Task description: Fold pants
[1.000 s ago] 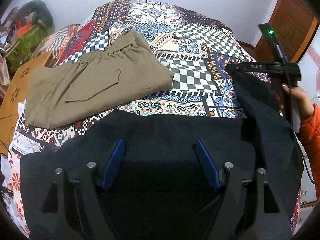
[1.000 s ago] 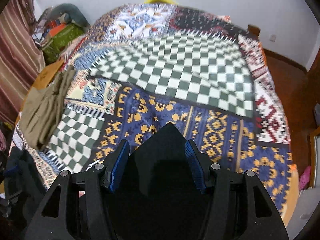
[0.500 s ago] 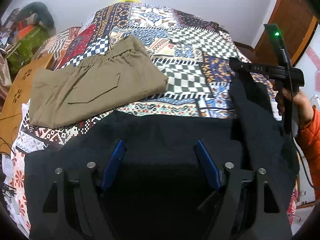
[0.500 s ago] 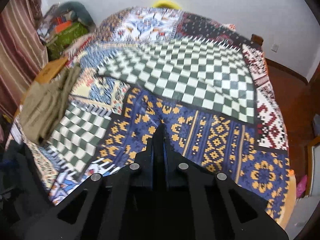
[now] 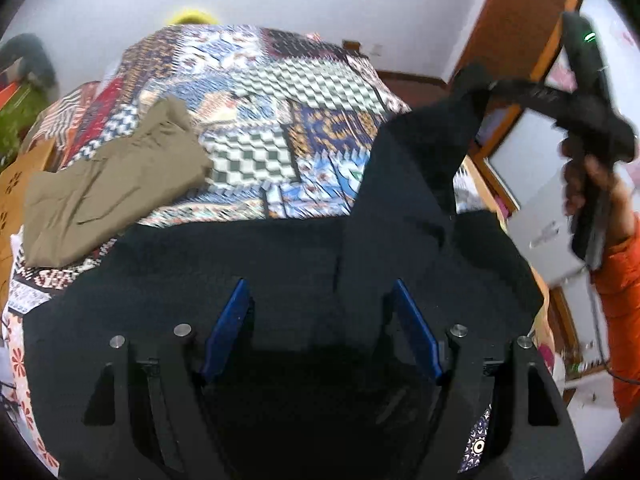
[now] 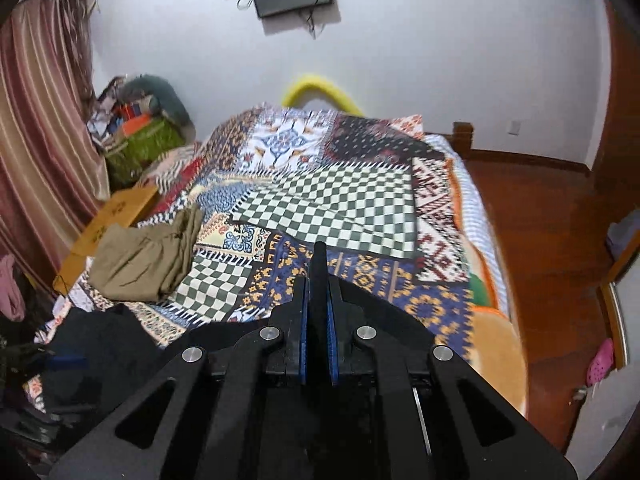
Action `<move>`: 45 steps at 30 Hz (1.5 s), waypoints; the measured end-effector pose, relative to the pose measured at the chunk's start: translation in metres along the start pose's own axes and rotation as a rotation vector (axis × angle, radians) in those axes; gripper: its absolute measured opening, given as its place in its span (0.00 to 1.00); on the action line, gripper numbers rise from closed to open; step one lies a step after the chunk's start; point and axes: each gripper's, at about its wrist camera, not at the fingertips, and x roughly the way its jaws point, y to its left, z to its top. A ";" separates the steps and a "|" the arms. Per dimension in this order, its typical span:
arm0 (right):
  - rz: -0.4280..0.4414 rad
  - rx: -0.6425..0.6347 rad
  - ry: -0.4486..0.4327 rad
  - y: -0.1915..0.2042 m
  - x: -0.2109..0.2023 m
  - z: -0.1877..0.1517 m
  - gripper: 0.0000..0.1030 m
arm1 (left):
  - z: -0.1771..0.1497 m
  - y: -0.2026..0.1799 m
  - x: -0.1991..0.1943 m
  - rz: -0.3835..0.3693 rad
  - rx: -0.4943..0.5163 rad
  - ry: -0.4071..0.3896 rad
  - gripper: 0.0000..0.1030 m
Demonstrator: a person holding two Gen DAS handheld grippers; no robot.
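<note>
Right tongs [image 6: 318, 280] pinched black pants [image 5: 304, 264]; left tongs [image 5: 320, 328] wide, cloth between. We feared thin corner slipping, fold collapsing on bed [image 6: 332, 196].

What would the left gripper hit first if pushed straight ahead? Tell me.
Likely the black pants: they already lie between and ahead of the left gripper's open fingers, with the quilt underneath. Depth is unclear.
</note>
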 end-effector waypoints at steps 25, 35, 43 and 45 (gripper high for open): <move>-0.096 0.337 -0.118 -0.076 -0.119 -0.125 0.07 | -0.038 -0.064 -0.021 -0.071 0.118 -0.005 0.17; -0.162 0.406 -0.023 -0.079 -0.110 -0.183 0.07 | -0.057 -0.075 -0.015 -0.071 0.133 0.045 0.17; -0.204 0.401 0.042 -0.080 -0.105 -0.205 0.07 | -0.063 -0.080 -0.016 -0.059 0.142 0.062 0.29; -0.211 0.402 0.052 -0.080 -0.105 -0.209 0.07 | -0.065 -0.083 -0.019 -0.065 0.150 0.060 0.43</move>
